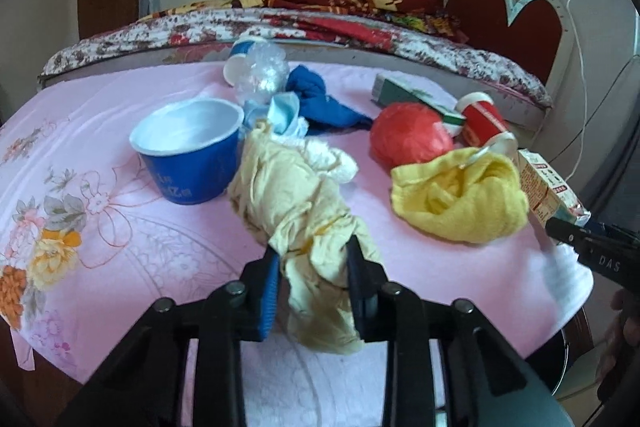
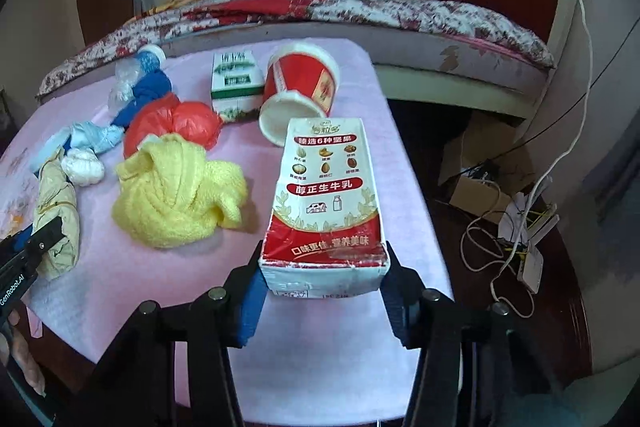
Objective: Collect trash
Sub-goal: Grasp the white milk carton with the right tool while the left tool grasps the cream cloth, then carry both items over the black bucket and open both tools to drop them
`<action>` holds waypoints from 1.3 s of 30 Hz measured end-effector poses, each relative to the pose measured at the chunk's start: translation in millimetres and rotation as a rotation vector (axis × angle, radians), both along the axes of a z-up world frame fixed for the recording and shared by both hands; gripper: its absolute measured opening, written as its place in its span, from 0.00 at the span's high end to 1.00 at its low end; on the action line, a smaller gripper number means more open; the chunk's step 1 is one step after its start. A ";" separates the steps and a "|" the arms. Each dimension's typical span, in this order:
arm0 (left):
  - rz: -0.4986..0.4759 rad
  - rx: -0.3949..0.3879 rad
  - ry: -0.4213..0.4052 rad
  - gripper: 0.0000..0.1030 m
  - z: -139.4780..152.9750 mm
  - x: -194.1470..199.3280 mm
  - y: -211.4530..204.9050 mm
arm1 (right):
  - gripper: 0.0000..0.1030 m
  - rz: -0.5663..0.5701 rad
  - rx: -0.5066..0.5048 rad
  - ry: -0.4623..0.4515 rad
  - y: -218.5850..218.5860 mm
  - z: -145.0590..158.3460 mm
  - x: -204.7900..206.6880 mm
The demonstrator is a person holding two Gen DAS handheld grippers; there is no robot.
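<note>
My left gripper (image 1: 314, 267) is shut on a crumpled pale yellow bag (image 1: 296, 195) that lies on the pink tablecloth (image 1: 120, 227); the bag also shows in the right wrist view (image 2: 56, 211). My right gripper (image 2: 324, 267) is shut on the near end of a red and white milk carton (image 2: 326, 195), which also shows in the left wrist view (image 1: 548, 187). Other trash lies around: a yellow cloth (image 2: 180, 191), a red plastic bag (image 2: 172, 123), a red paper cup (image 2: 300, 87) on its side, a blue cup (image 1: 188, 151).
A green and white box (image 2: 234, 83), a blue cloth (image 1: 320, 99), a clear crumpled bottle (image 1: 264, 71) and a white tissue wad (image 2: 82, 167) sit further back. A bed (image 2: 360, 11) stands behind the table. The floor at right holds cables (image 2: 500, 227) and a cardboard box (image 2: 480, 163).
</note>
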State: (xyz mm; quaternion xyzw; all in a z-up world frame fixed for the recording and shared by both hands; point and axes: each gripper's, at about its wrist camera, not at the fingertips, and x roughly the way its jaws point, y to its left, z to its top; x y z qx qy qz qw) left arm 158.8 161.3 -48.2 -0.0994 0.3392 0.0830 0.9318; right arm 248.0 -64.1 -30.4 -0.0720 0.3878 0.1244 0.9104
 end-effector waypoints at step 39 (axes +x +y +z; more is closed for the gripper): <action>-0.674 0.049 0.033 0.73 10.0 -54.2 -258.6 | 0.49 -0.123 -0.045 0.037 -203.3 -5.0 -124.9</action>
